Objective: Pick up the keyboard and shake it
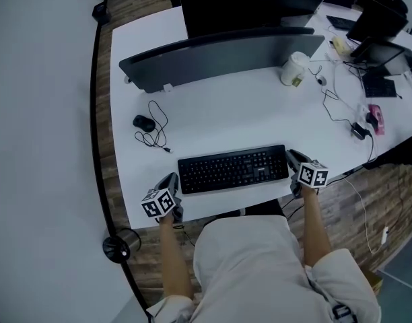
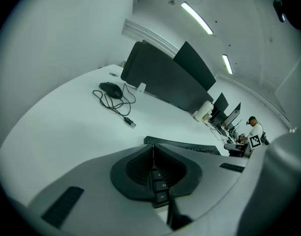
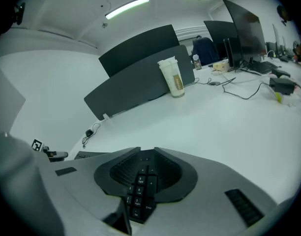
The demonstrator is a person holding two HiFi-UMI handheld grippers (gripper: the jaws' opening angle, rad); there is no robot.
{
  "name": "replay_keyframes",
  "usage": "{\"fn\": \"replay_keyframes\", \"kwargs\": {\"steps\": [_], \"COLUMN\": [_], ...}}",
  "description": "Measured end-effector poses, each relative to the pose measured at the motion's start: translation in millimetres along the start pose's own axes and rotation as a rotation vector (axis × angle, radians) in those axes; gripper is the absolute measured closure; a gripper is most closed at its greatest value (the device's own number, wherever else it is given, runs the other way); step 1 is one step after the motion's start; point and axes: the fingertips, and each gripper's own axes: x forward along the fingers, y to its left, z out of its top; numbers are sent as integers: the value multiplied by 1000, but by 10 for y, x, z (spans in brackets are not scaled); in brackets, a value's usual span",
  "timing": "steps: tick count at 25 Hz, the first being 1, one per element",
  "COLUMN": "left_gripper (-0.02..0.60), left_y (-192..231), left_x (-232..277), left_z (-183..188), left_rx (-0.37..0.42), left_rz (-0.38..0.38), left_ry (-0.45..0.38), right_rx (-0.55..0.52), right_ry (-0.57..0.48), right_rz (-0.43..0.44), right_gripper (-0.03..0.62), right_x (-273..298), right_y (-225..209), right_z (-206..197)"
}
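Note:
A black keyboard (image 1: 233, 169) lies flat on the white desk (image 1: 260, 116), close to its near edge. My left gripper (image 1: 174, 180) is at the keyboard's left end, and in the left gripper view the jaws of my left gripper (image 2: 153, 150) are pressed together over a column of the keyboard's keys (image 2: 159, 185). My right gripper (image 1: 293, 160) is at the right end. In the right gripper view the jaws of my right gripper (image 3: 143, 157) stand slightly apart around the number-pad keys (image 3: 137, 193), with a gap showing at the pads.
A black mouse (image 1: 144, 122) with a loose coiled cable lies on the desk's left. A dark divider panel (image 1: 219, 56) runs across the back, with a paper cup (image 1: 293, 68) beside it. Cables and small devices (image 1: 359, 128) lie on the right. The desk's edge is just behind both grippers.

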Motion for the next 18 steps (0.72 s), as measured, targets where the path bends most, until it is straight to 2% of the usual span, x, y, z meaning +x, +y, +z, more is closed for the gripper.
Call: {"fn": "replay_keyframes", "kwargs": {"steps": [2, 3, 5, 6, 9, 11, 15, 18], "left_gripper": [565, 563, 527, 487, 463, 417, 340, 304], "left_y": [51, 66, 65, 52, 60, 52, -55, -81], "left_x": [38, 56, 98, 113, 147, 220, 371, 415], "left_z": [-85, -118, -162, -167, -155, -173, -267, -322], "left_rx": [-30, -47, -71, -73, -56, -55, -48, -20], "left_rz": [25, 33, 35, 33, 47, 44, 6, 23], "left_ry": [-1, -5, -1, 4, 19, 38, 95, 115], "right_rx": [55, 86, 116, 107, 34, -5, 2, -20], "right_ry": [5, 1, -3, 5, 53, 71, 95, 120], "right_rz": [47, 68, 83, 76, 63, 51, 57, 59], "right_gripper": [385, 365, 344, 336, 322, 321, 309, 307], "right_x": [32, 43, 73, 96, 195, 238, 290, 335], "right_y": [-43, -58, -98, -116, -48, -12, 26, 64], "right_z": [-92, -114, -161, -195, -274, -282, -303, -384]}}
